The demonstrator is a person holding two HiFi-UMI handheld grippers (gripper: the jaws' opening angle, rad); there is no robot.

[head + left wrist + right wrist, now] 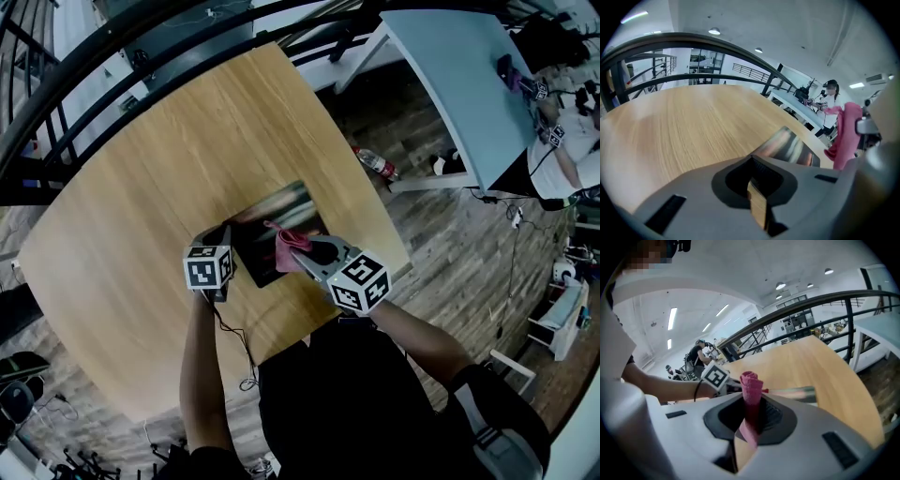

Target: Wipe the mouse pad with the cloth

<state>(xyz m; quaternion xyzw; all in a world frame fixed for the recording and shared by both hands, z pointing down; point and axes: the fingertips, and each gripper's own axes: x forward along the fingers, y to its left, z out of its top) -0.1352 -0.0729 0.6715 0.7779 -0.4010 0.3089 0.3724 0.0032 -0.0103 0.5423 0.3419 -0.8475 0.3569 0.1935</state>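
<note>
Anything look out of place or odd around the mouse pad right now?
Nothing spilled or damaged. The dark rectangular mouse pad lies flat on the light wooden table. The pink cloth sits bunched in a roll in the right tool, not spread out. One stray: a clear plastic bottle lies on the floor beside the table.

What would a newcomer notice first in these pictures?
The pink cloth stands out first. It is pinched in the right gripper over the dark, glossy mouse pad in the middle of the wooden table. Next comes the left gripper, jaws together on nothing, at the pad's left edge.
</note>
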